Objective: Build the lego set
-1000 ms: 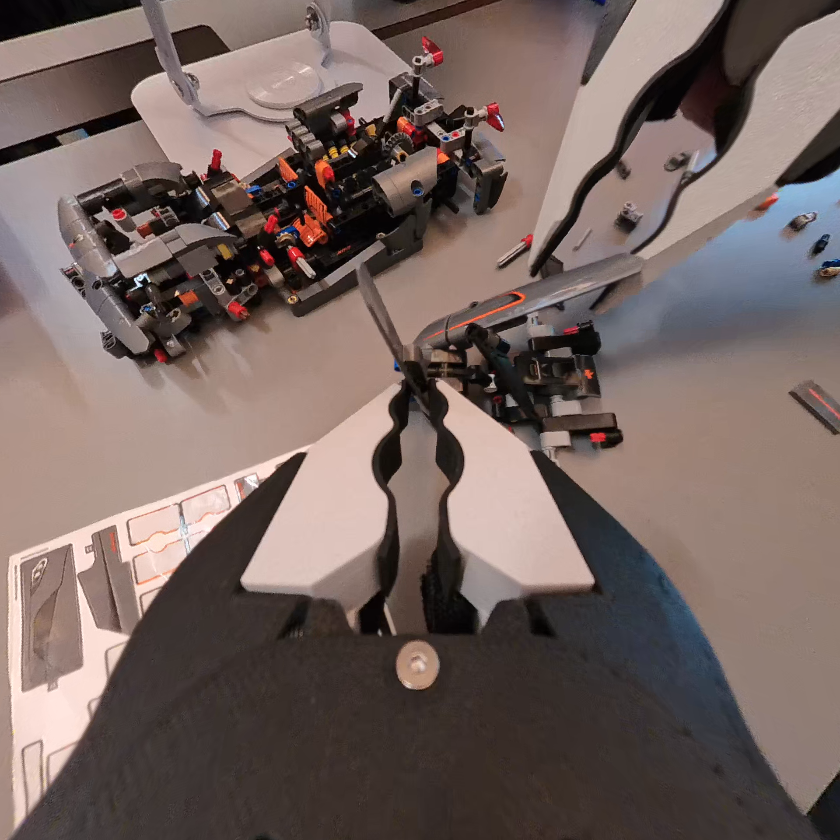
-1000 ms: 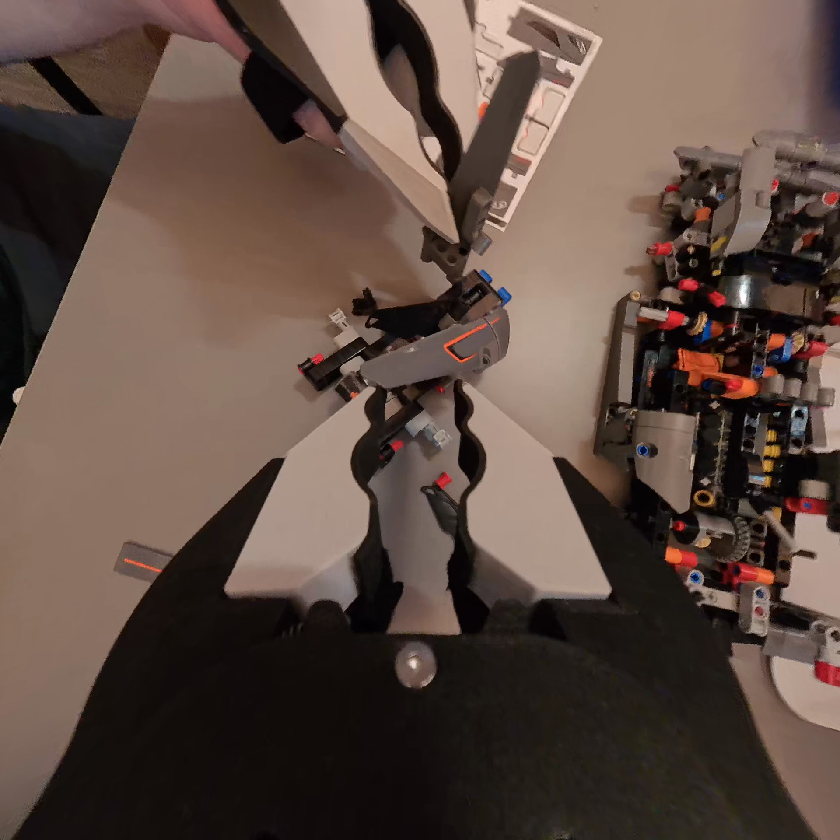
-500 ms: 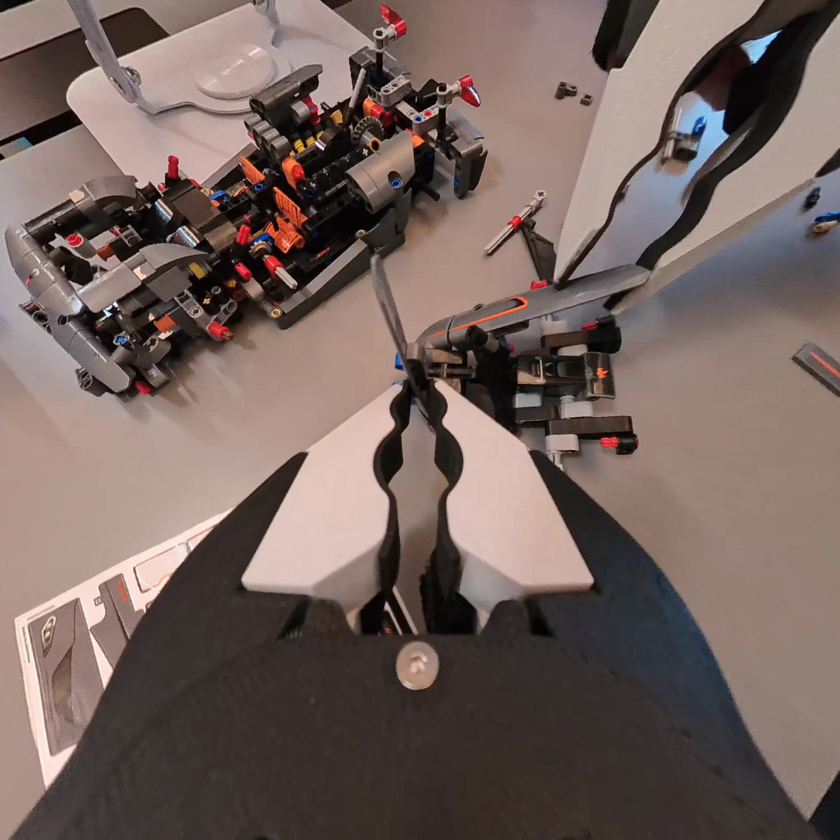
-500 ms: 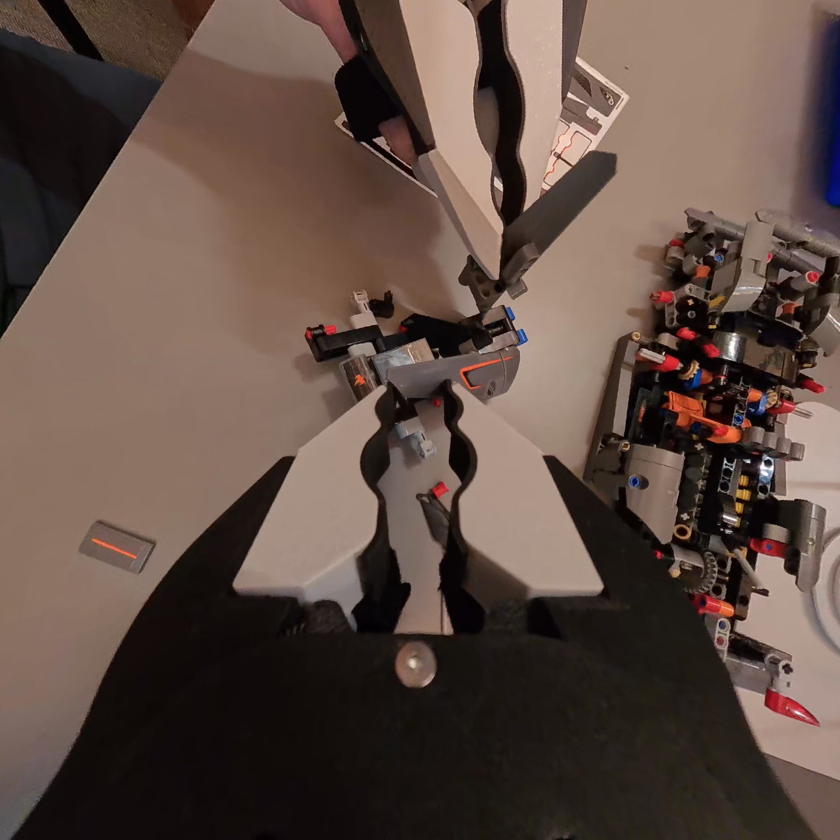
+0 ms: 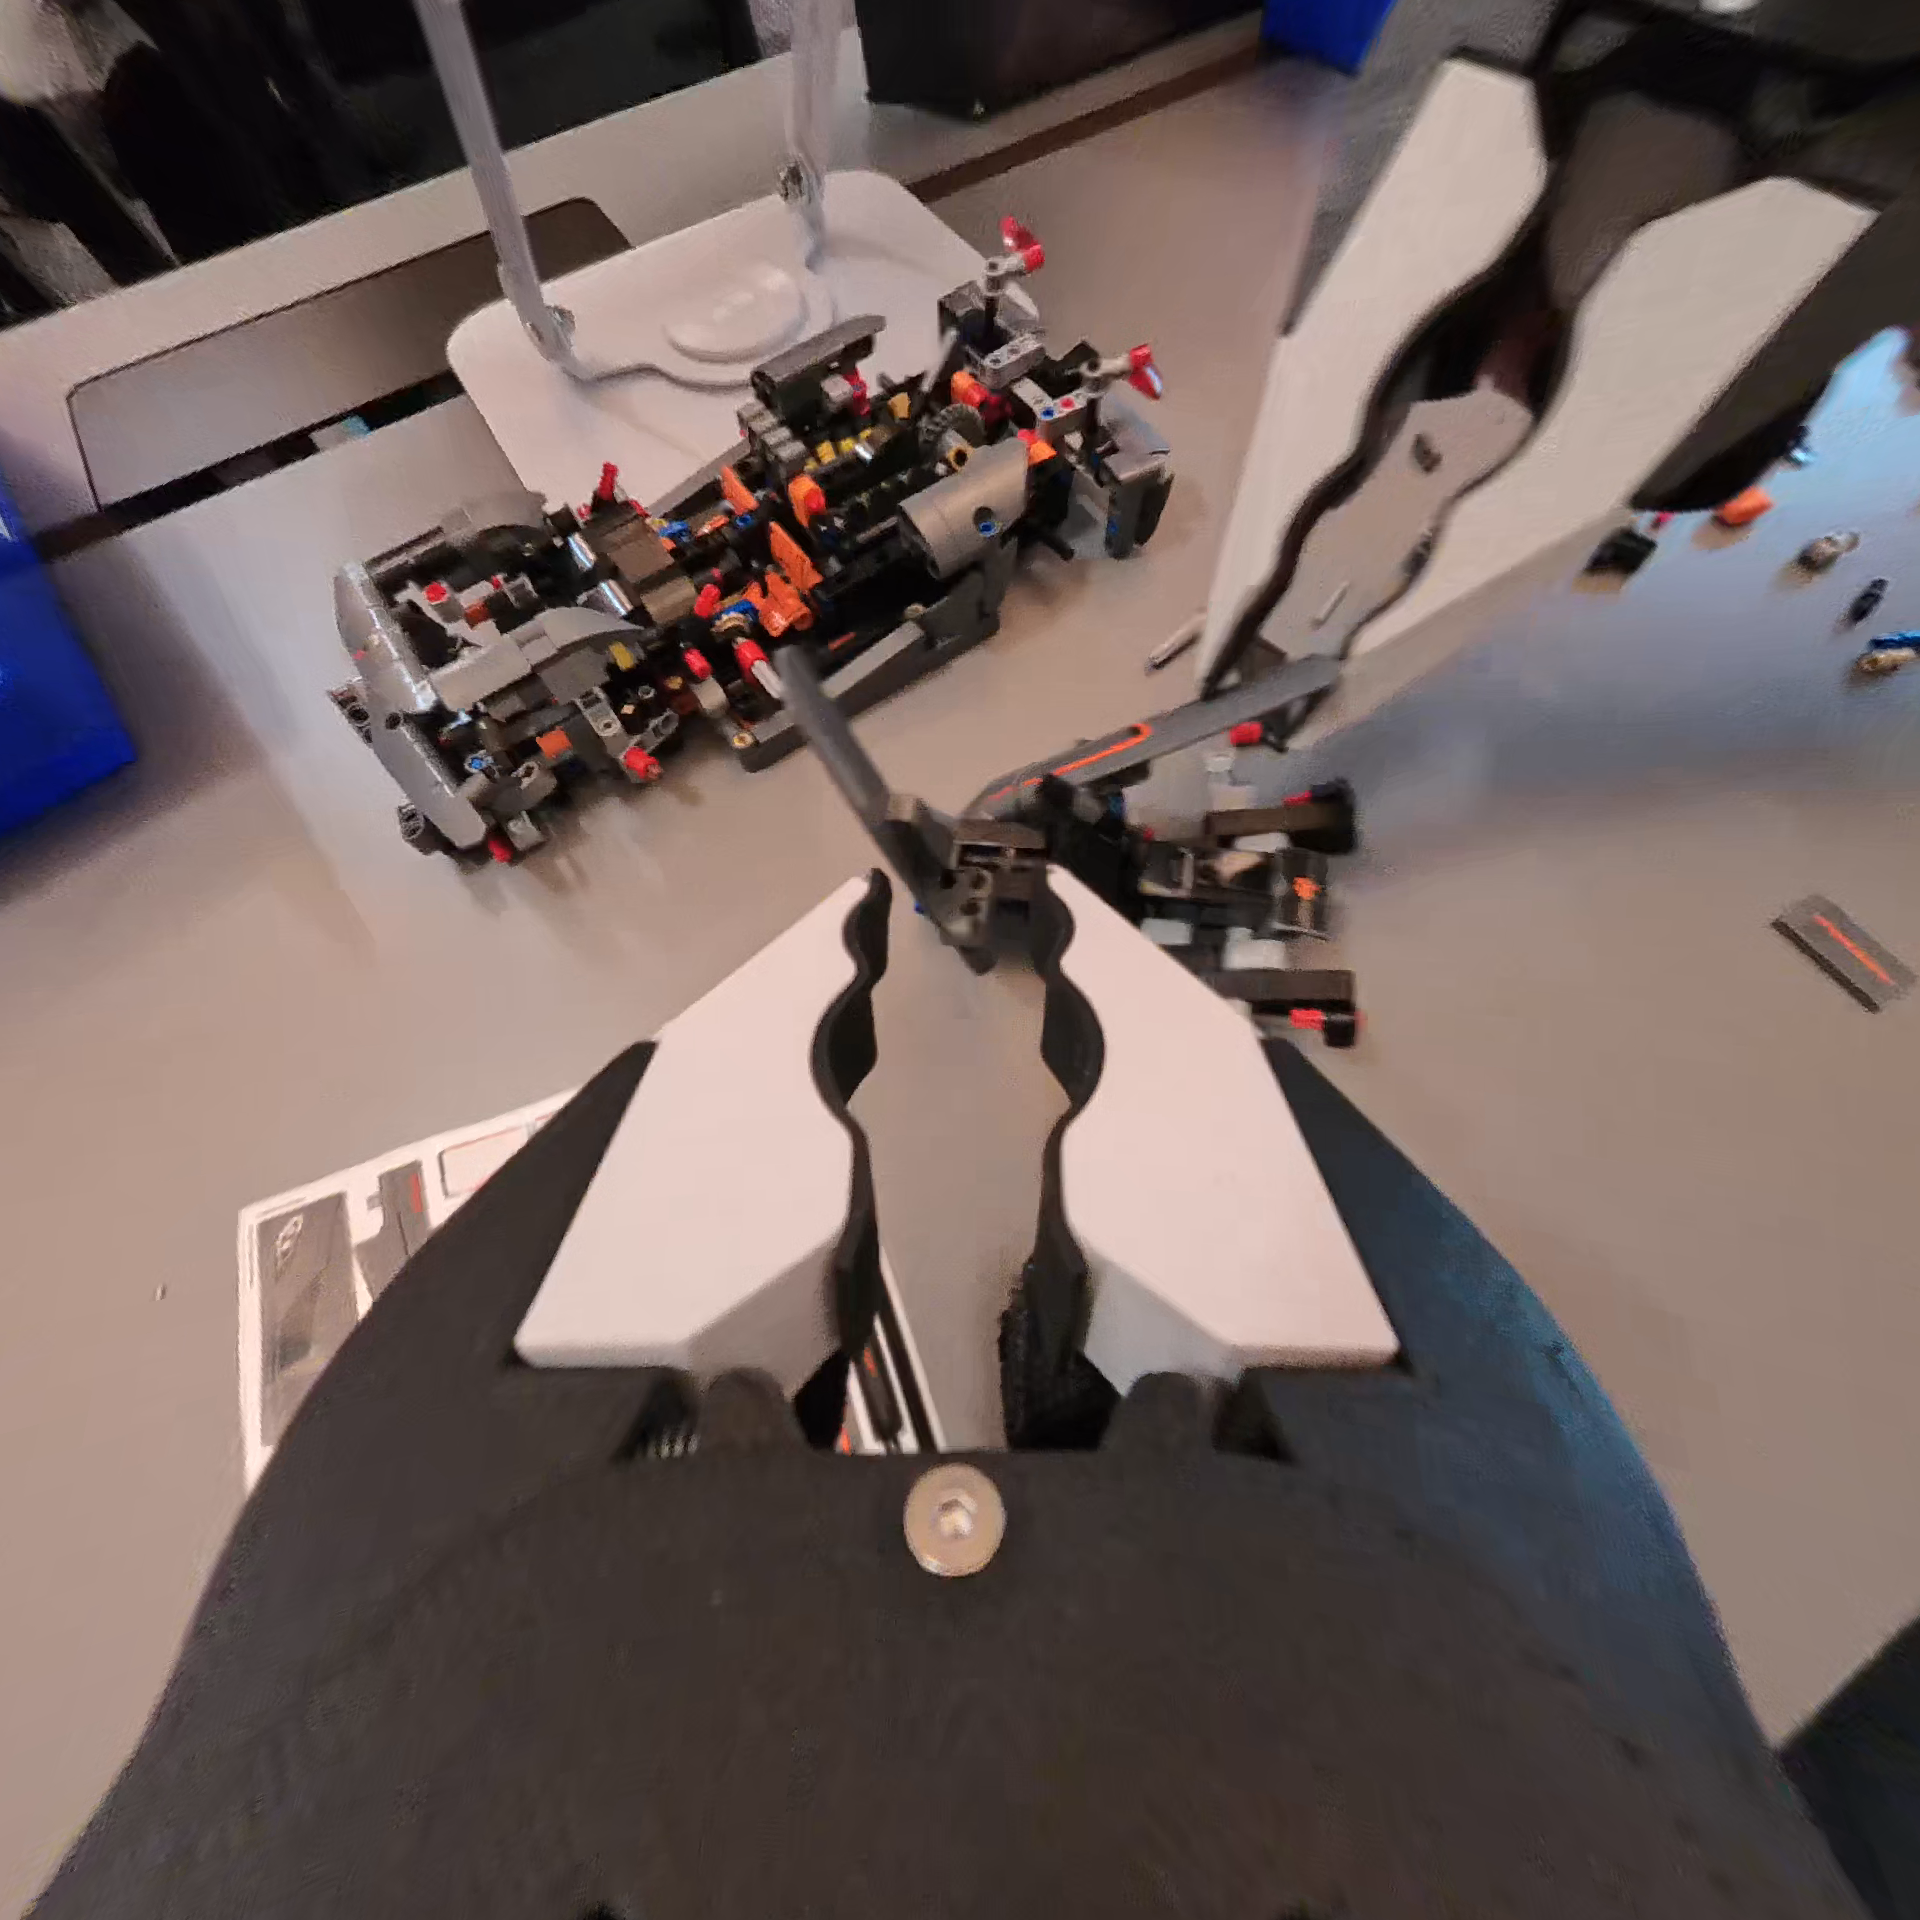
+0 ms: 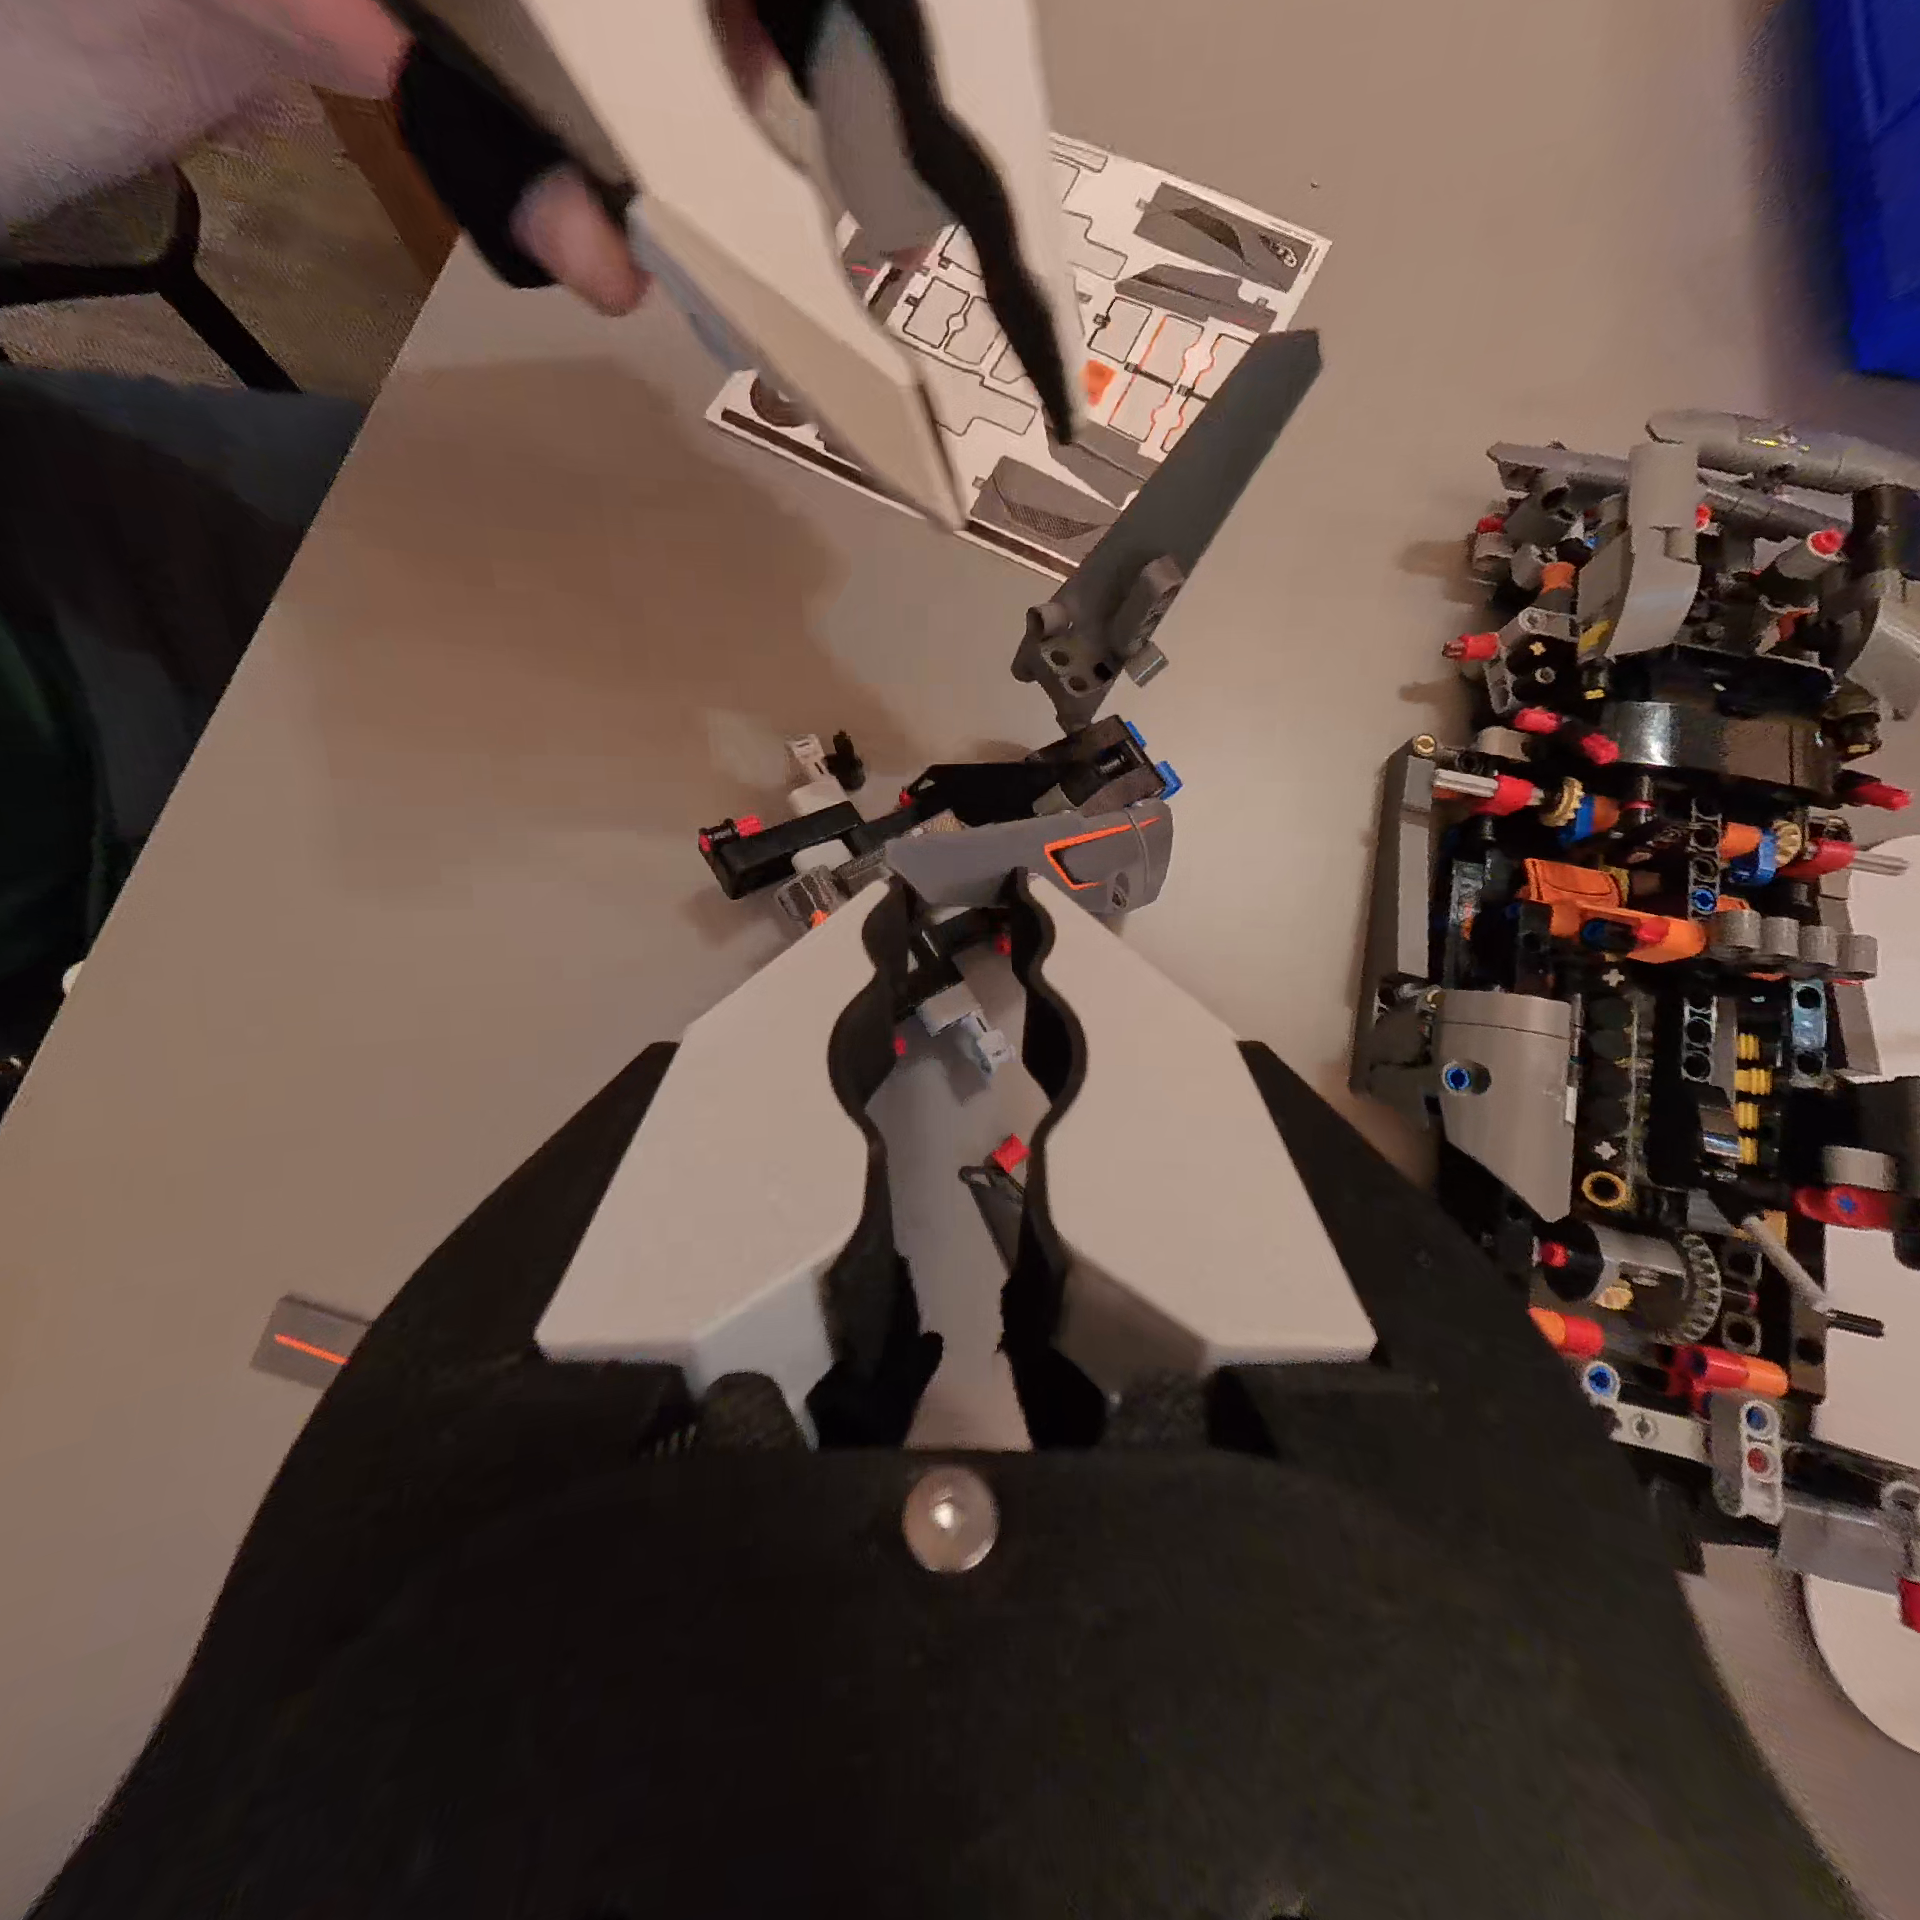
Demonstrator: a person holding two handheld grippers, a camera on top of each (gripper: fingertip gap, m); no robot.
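Observation:
A small sub-assembly (image 5: 1195, 862) of black beams with a curved grey, orange-striped panel (image 6: 987, 852) lies mid-table. A long dark grey panel (image 5: 831, 727) stands up from its end, also in the right wrist view (image 6: 1195, 488). My left gripper (image 5: 966, 894) is open and empty, its tips just short of that panel's base; seen from the right wrist (image 6: 997, 457) it hangs clear of the panel. My right gripper (image 6: 956, 888) is shut on the curved grey panel's end, and it shows in the left wrist view (image 5: 1278, 665). The large car chassis (image 5: 748, 582) sits beyond.
A sticker sheet (image 5: 312, 1268) lies under my left gripper. A grey tile with an orange stripe (image 5: 1844, 951) lies at the right. Small loose parts (image 5: 1829, 551) are scattered far right. A white stand base (image 5: 675, 312) is behind the chassis. A blue box (image 5: 42, 675) is at the left. My hands' fingertips stand some 8 centimetres from each other. Left tips and right tips are each some 35 centimetres from the white stand base (image 5: 675, 312).
My left gripper opened, let go of the long dark grey panel and drew back. The panel stays standing on the sub-assembly. My right gripper keeps its hold.

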